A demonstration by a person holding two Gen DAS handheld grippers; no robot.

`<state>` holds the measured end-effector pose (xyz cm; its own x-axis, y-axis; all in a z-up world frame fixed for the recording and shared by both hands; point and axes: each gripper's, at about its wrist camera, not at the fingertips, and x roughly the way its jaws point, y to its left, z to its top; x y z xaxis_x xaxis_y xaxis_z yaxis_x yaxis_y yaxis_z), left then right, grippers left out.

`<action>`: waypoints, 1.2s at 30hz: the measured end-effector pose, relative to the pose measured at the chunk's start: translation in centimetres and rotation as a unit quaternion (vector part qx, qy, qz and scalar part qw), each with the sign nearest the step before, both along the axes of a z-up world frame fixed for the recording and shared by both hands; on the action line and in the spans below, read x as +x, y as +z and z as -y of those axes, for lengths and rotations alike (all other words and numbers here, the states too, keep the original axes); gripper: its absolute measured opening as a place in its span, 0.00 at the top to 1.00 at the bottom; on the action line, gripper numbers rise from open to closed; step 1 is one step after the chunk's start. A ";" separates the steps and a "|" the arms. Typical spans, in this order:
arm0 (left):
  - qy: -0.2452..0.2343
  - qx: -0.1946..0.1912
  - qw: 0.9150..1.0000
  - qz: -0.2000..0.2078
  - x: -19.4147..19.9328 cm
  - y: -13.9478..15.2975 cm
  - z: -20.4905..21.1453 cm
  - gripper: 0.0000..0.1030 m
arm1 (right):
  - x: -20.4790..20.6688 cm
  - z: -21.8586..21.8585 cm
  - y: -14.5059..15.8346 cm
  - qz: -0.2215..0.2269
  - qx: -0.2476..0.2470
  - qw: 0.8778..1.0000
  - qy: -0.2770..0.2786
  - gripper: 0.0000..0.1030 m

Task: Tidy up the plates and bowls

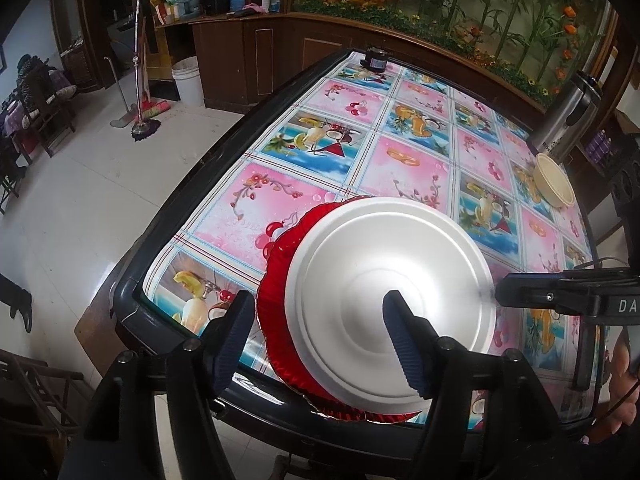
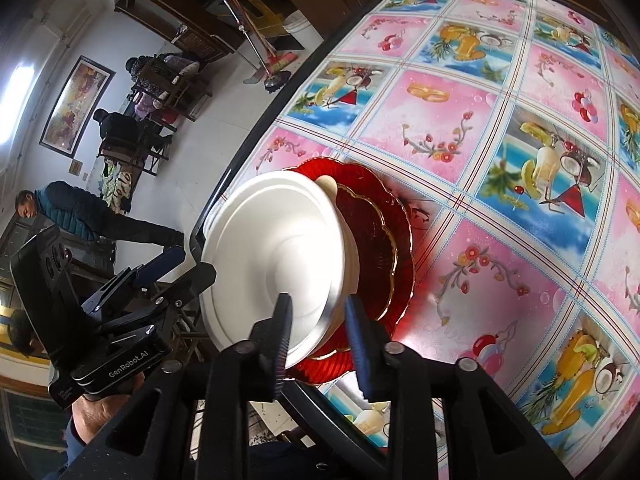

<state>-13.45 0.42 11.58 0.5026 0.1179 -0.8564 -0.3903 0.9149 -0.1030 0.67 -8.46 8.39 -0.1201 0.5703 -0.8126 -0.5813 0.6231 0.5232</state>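
Note:
A white dish (image 1: 384, 292) lies bottom up on a stack of red scalloped glass plates (image 1: 276, 280) at the near edge of the table (image 1: 404, 160). My left gripper (image 1: 319, 298) is open and straddles the dish's left rim, one finger outside it and one over its middle, with neither pad pressing. In the right wrist view the white dish (image 2: 276, 256) tops more white ware over the red plates (image 2: 380, 240). My right gripper (image 2: 318, 300) is open, with the dish's rim loose between its fingers. A cream bowl (image 1: 554, 180) stands at the far right.
A steel thermos (image 1: 568, 116) stands behind the cream bowl. A small black device (image 1: 374, 60) sits at the table's far edge. Beyond the table's left edge lie tiled floor, a white bucket (image 1: 188, 80) and a broom (image 1: 140, 112). People (image 2: 80, 208) and chairs are farther off.

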 end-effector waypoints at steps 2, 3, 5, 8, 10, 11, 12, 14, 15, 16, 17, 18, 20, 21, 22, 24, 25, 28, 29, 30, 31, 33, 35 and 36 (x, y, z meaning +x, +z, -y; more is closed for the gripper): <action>0.000 0.001 1.000 0.002 -0.1 0.2 0.0 0.35 | -0.2 0.2 0.3 0.002 0.002 1.000 0.000 0.69; 0.000 0.001 1.000 0.003 -0.1 0.3 0.1 0.34 | -0.3 0.3 0.5 0.003 0.004 1.000 0.000 0.69; 0.001 0.002 1.000 0.006 -0.2 0.5 0.1 0.33 | -0.4 0.6 0.8 0.003 0.007 1.000 -0.001 0.69; 0.002 0.003 1.000 0.011 -0.3 0.9 0.1 0.32 | -0.6 1.0 1.3 0.008 0.011 1.000 -0.003 0.68; 0.004 0.003 1.000 0.013 -0.4 1.1 0.0 0.32 | -0.6 1.2 1.5 0.009 0.013 1.000 -0.004 0.68; 0.006 0.004 1.000 0.014 -0.3 1.1 0.0 0.32 | -0.6 1.4 1.6 0.010 0.014 1.000 -0.004 0.68; 0.008 0.004 1.000 0.016 -0.4 1.2 0.0 0.32 | -0.6 1.5 1.6 0.010 0.015 1.000 -0.005 0.68; 0.009 0.003 1.000 0.019 -0.4 1.5 -0.1 0.32 | -0.6 1.9 1.8 0.011 0.017 1.000 -0.008 0.68; 0.010 0.004 1.000 0.021 -0.5 1.6 -0.1 0.32 | -0.5 2.0 1.9 0.010 0.018 1.000 -0.009 0.68; 0.010 0.005 1.000 0.023 -0.4 1.8 -0.1 0.32 | -0.5 2.1 1.9 0.009 0.019 1.000 -0.011 0.68; 0.010 0.005 1.000 0.026 -0.4 2.0 -0.1 0.32 | -0.4 2.3 2.0 0.009 0.020 1.000 -0.014 0.68; 0.011 0.007 1.000 0.028 -0.5 2.3 0.0 0.32 | -0.4 2.5 2.0 0.009 0.021 1.000 -0.016 0.68; 0.011 0.009 0.999 0.032 -0.4 2.7 0.1 0.32 | -0.1 3.0 2.0 0.007 0.022 1.000 -0.020 0.68; 0.009 0.009 0.999 0.034 -0.3 2.9 0.2 0.32 | 0.0 3.2 2.1 0.007 0.023 0.999 -0.023 0.68; 0.008 0.010 0.999 0.036 -0.3 3.1 0.4 0.32 | 0.1 3.5 2.1 0.006 0.023 0.999 -0.027 0.68; 0.003 0.013 0.999 0.039 -0.1 3.5 0.8 0.32 | 0.4 4.1 2.2 0.006 0.023 0.999 -0.033 0.68; 0.000 0.013 0.999 0.041 0.1 3.7 1.0 0.32 | 0.5 4.5 2.2 0.006 0.024 0.999 -0.038 0.68; -0.012 0.017 0.999 0.048 0.6 4.4 2.0 0.31 | 1.0 5.5 2.3 0.005 0.024 0.998 -0.051 0.68; -0.018 0.018 0.998 0.049 0.8 4.6 2.4 0.31 | 1.2 5.9 2.3 0.005 0.024 0.998 -0.056 0.68; -0.023 0.019 0.998 0.051 1.0 4.9 2.8 0.31 | 1.4 6.2 2.3 0.004 0.025 0.998 -0.059 0.68; -0.027 0.021 0.998 0.052 1.3 5.0 3.1 0.31 | 1.5 6.6 2.4 0.004 0.025 0.998 -0.063 0.68; -0.037 0.022 0.998 0.054 1.8 5.2 3.8 0.31 | 1.8 7.1 2.4 0.004 0.025 0.997 -0.069 0.68; -0.048 0.022 0.997 0.055 2.2 5.4 4.6 0.31 | 2.1 8.0 2.4 0.002 0.026 0.997 -0.078 0.68; -0.053 0.022 0.997 0.055 2.5 5.5 5.0 0.31 | 2.2 8.3 2.4 0.001 0.027 0.996 -0.081 0.68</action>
<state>-10.95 -4.57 17.08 0.6052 0.0950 -0.7904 -0.2787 0.9553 -0.0986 2.85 -16.71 10.80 -0.0213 0.6245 -0.7807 -0.4769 0.6800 0.5569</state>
